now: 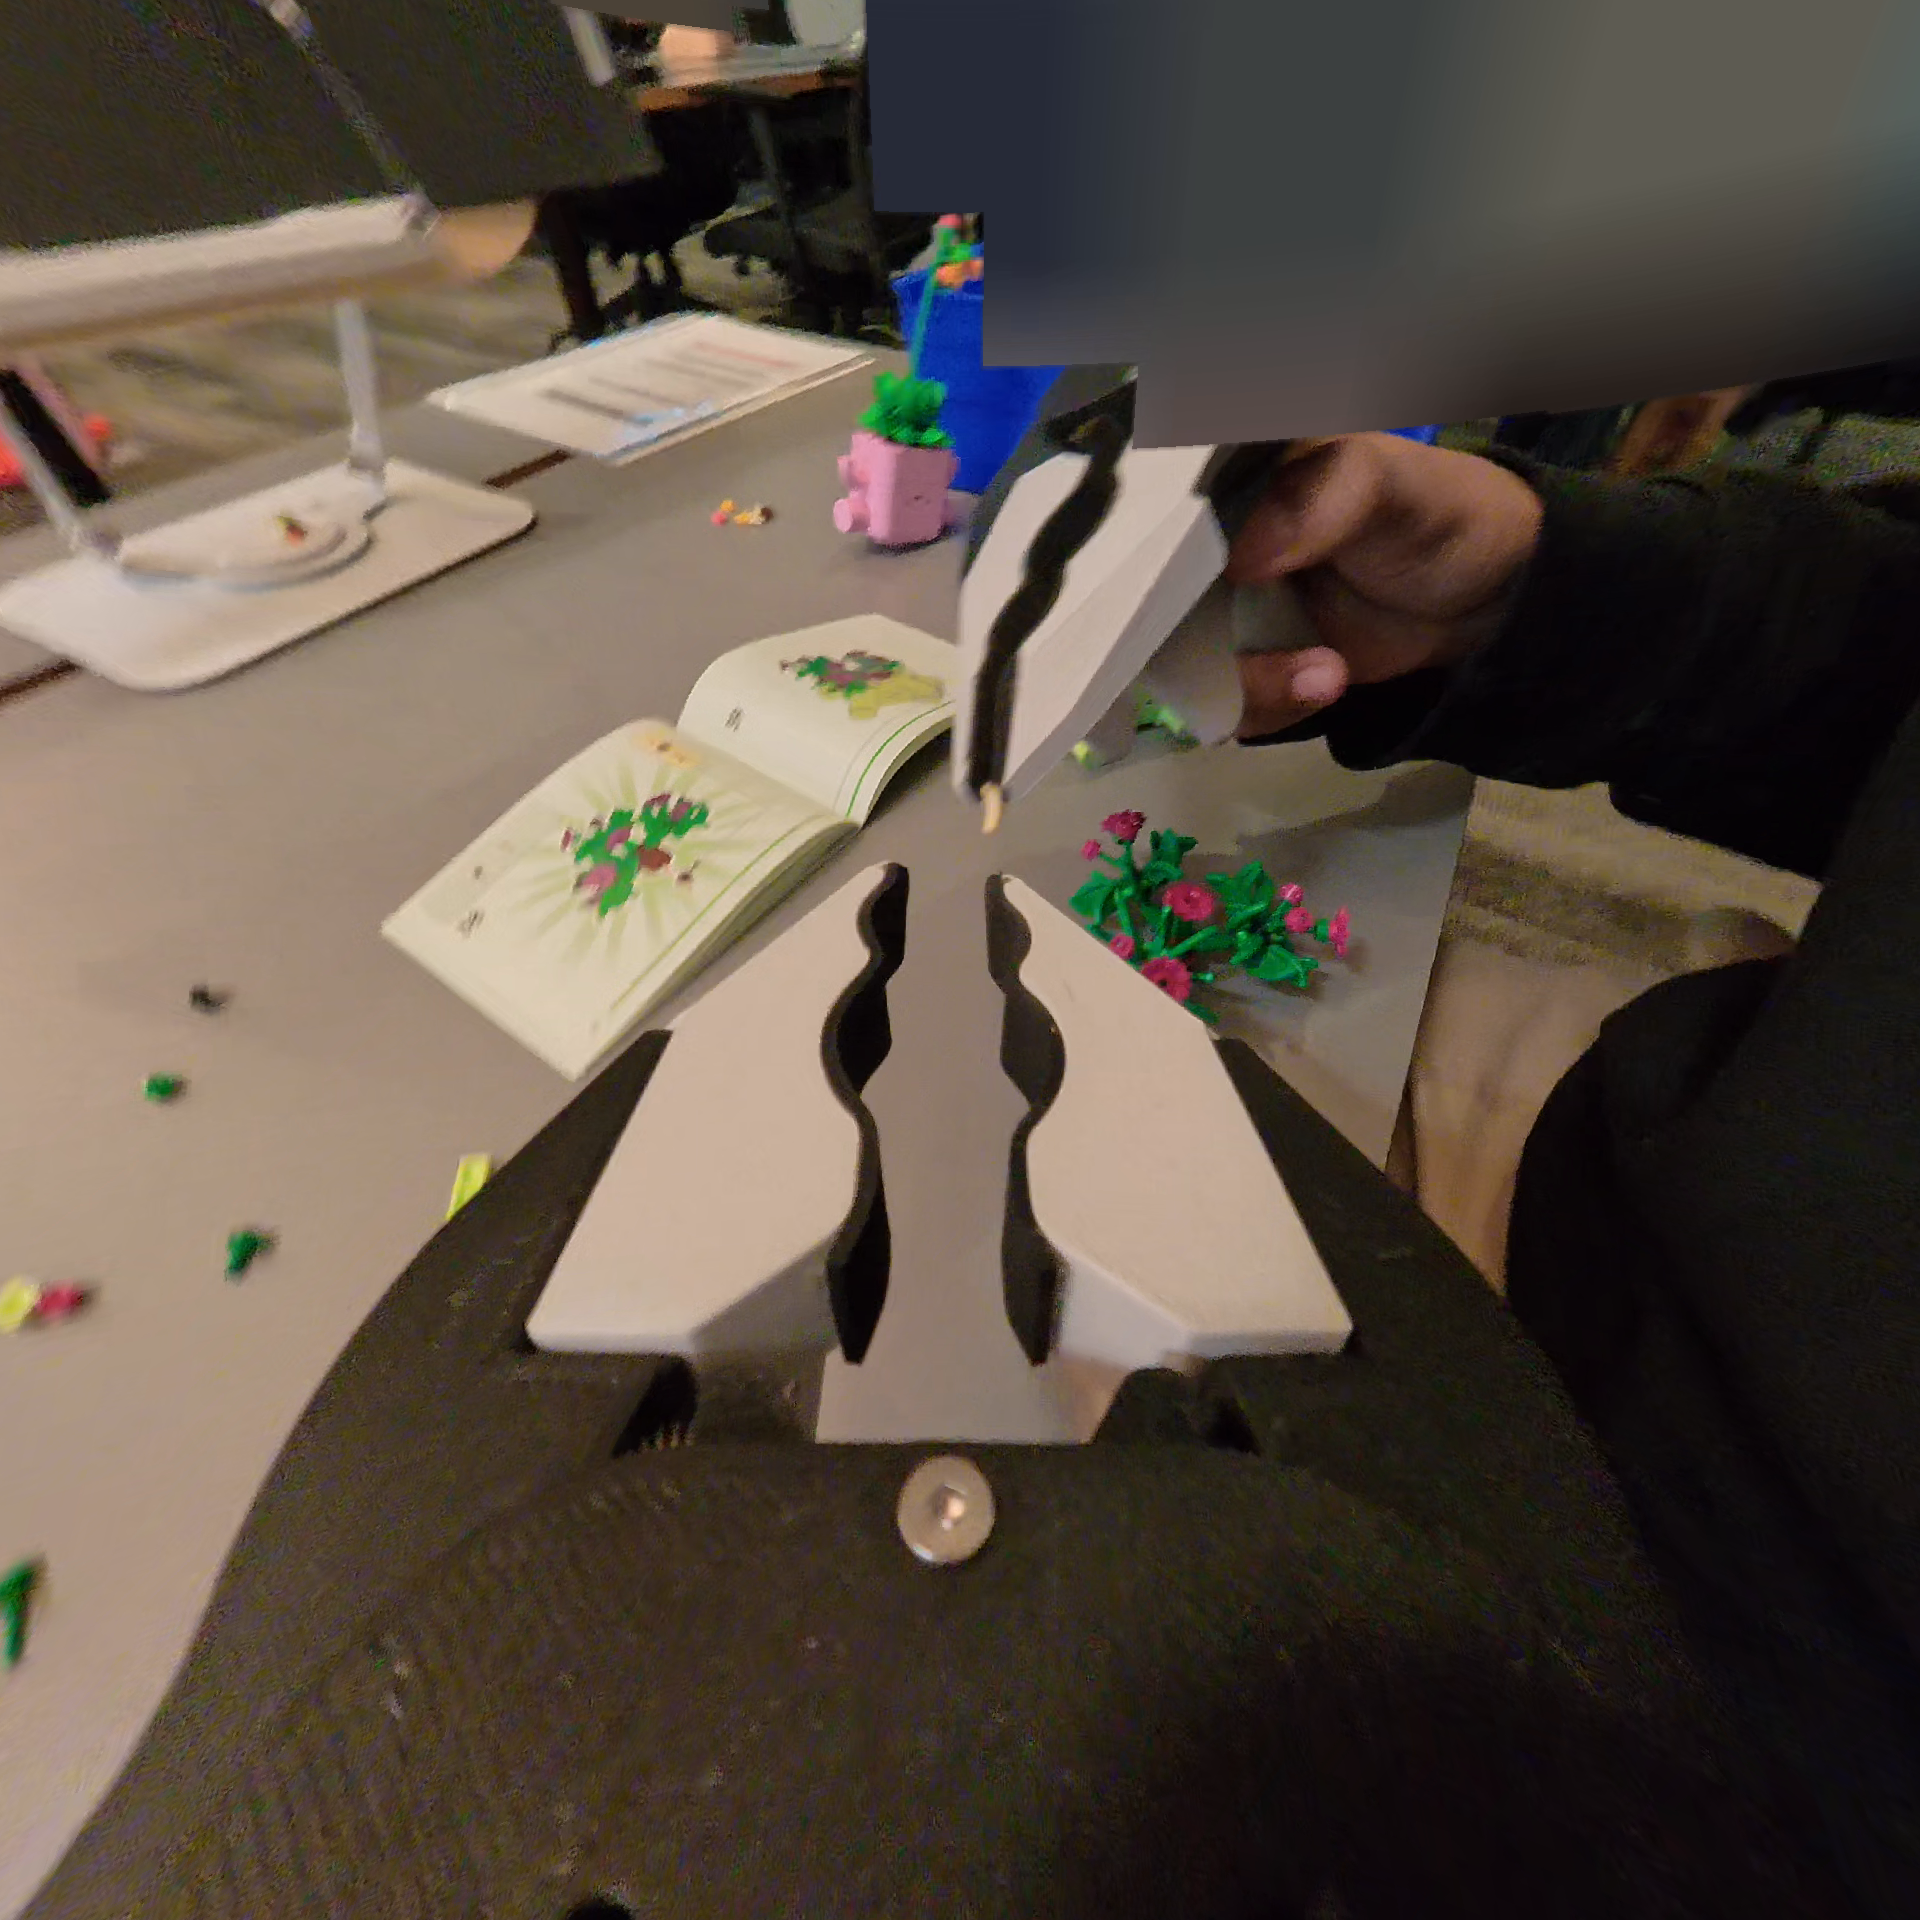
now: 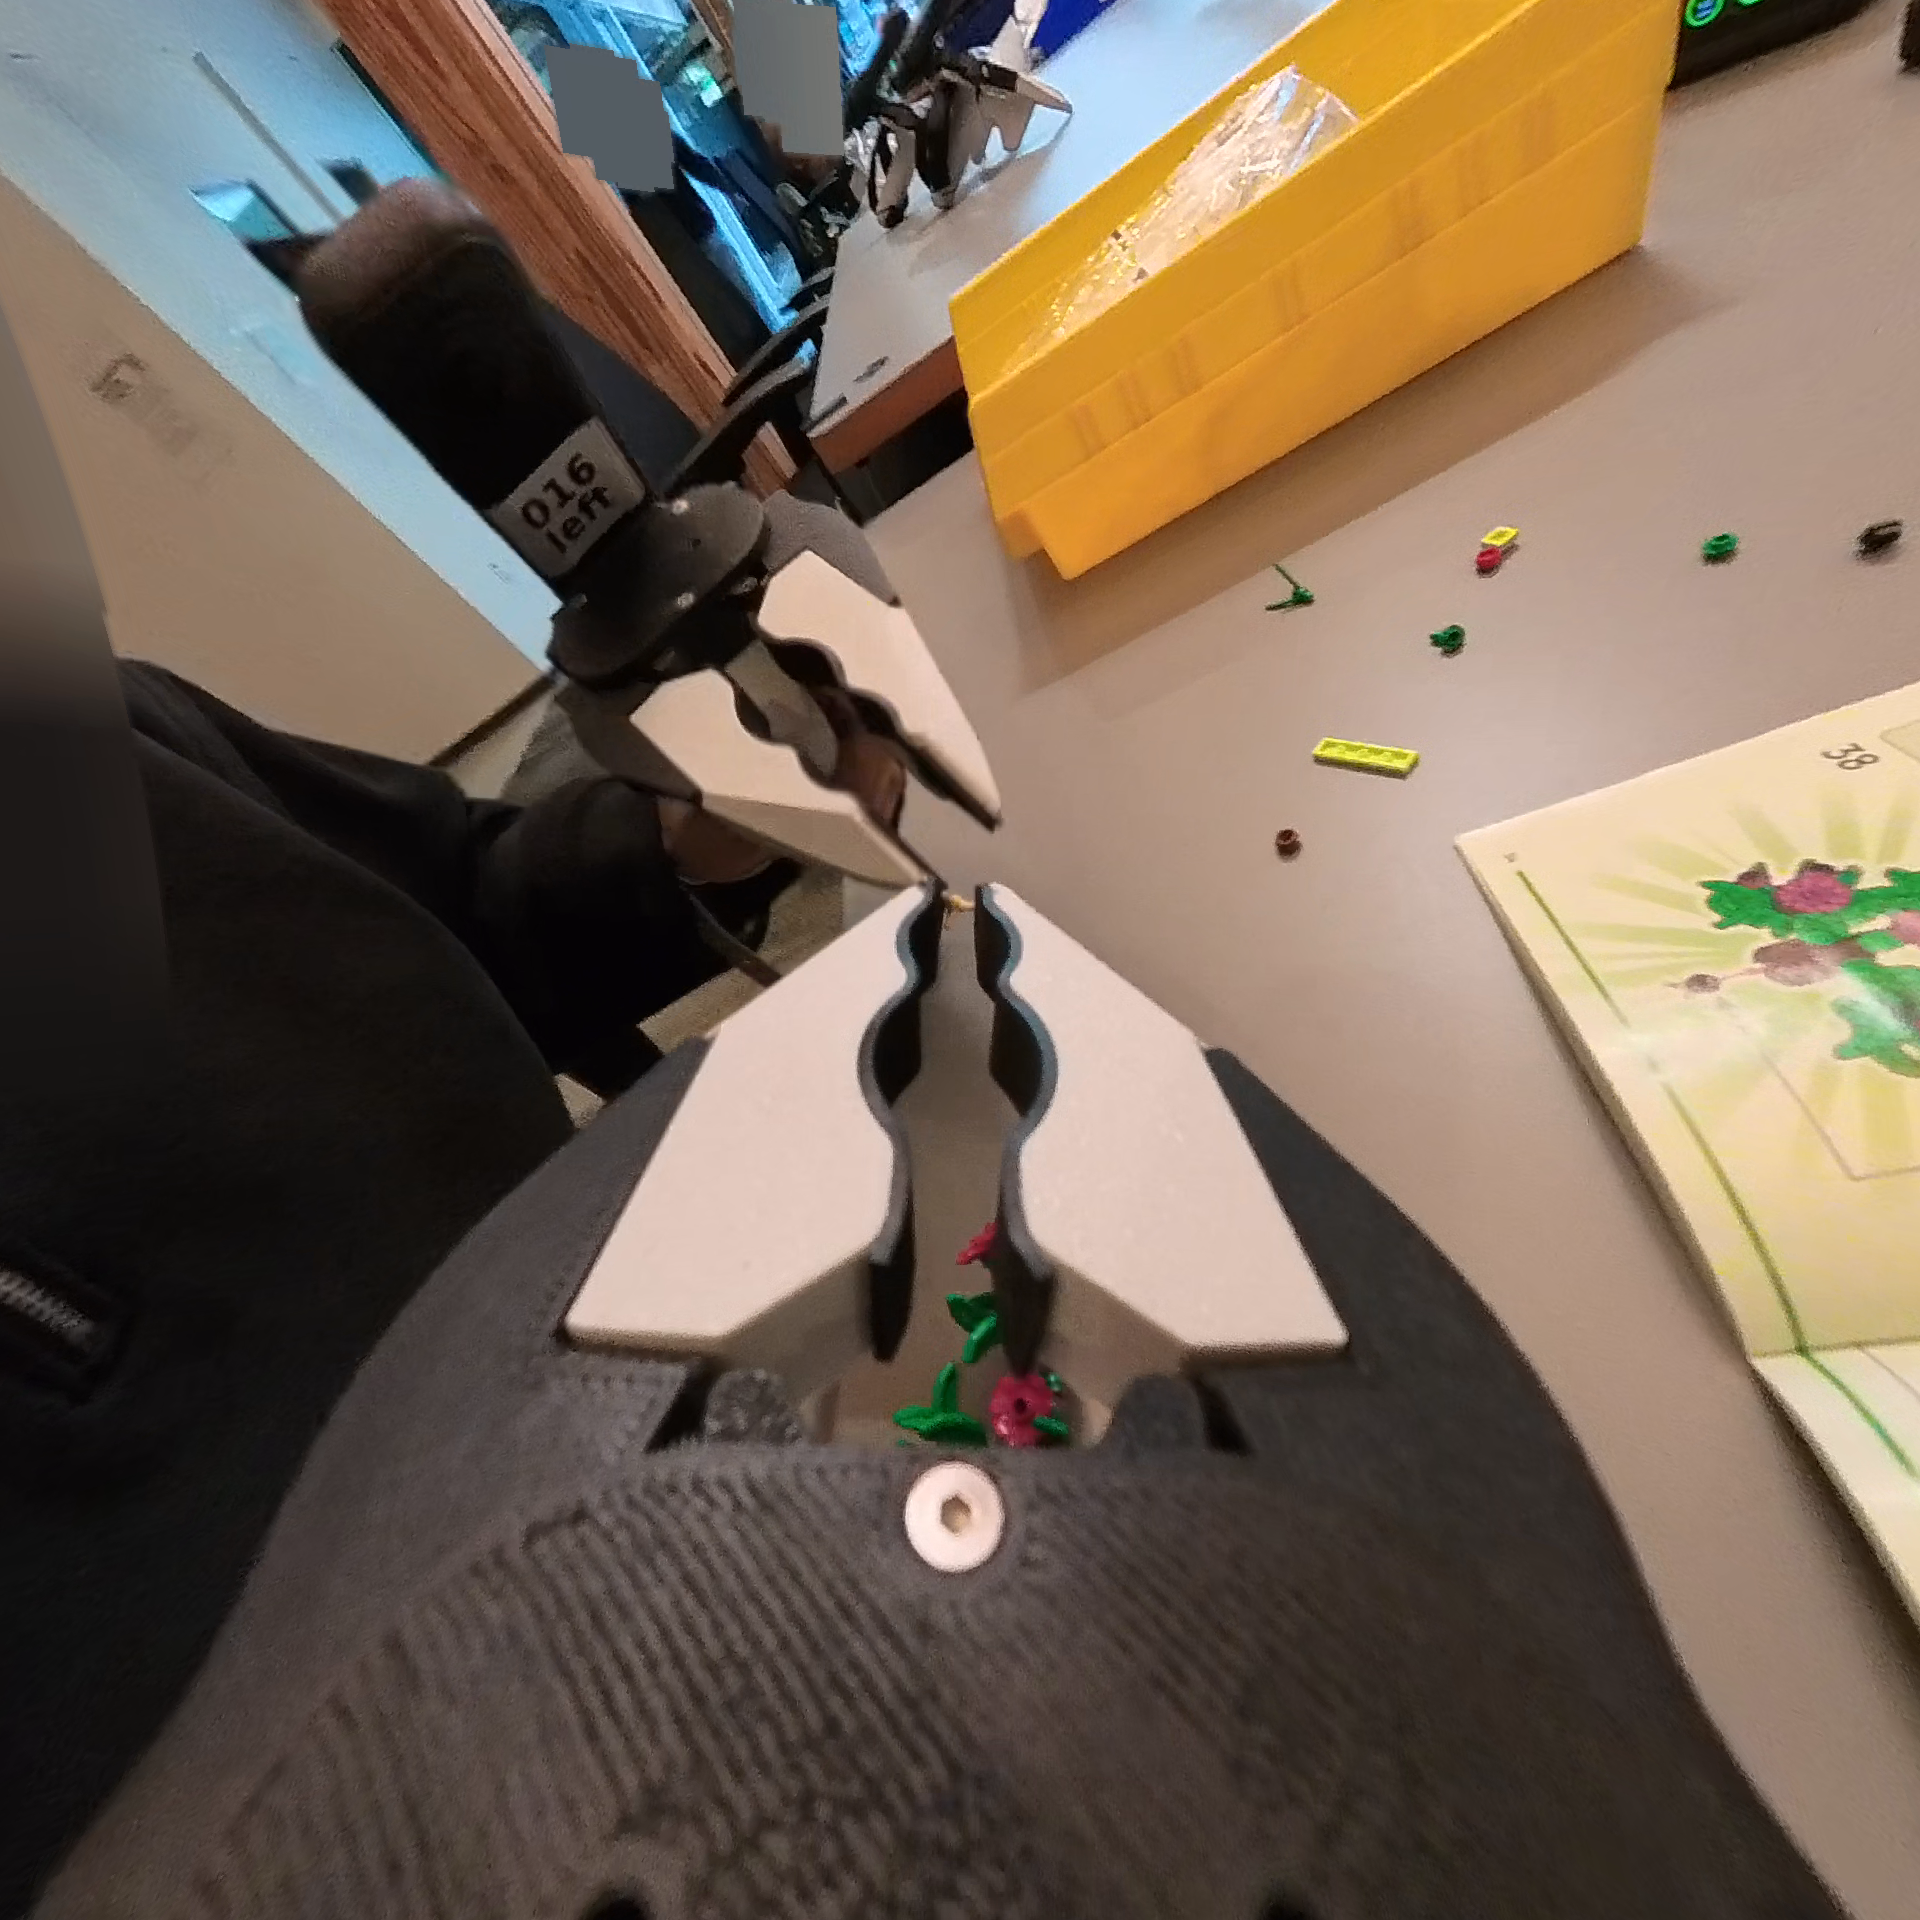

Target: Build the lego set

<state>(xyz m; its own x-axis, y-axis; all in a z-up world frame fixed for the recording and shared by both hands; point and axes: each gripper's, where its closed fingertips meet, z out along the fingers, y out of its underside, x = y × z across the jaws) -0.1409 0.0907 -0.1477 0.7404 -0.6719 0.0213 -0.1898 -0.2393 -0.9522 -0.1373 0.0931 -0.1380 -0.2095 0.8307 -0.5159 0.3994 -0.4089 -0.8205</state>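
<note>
My left gripper [image 1: 945,883] is open and empty, raised above the grey table [image 1: 312,883]. My right gripper [image 1: 982,790], held by a hand, is shut on a small tan piece [image 1: 989,810] that sticks out of its tips just beyond the left fingertips. In the right wrist view the right gripper [image 2: 956,900] pinches that piece [image 2: 954,902], and the left gripper [image 2: 961,850] comes tip to tip with it. A green Lego flower bunch [image 1: 1205,920] with magenta blooms lies on the table to the right; it also shows under the right fingers [image 2: 1013,1403].
An open instruction booklet [image 1: 644,852] lies left of the grippers. Behind it stand a pink pot with a green plant [image 1: 896,483], a blue bin [image 1: 956,343], papers [image 1: 655,379] and a white lamp base [image 1: 260,561]. A yellow bin [image 2: 1299,312] and loose small pieces [image 2: 1363,755] are on the table. The grippers are tip to tip, or close to it.
</note>
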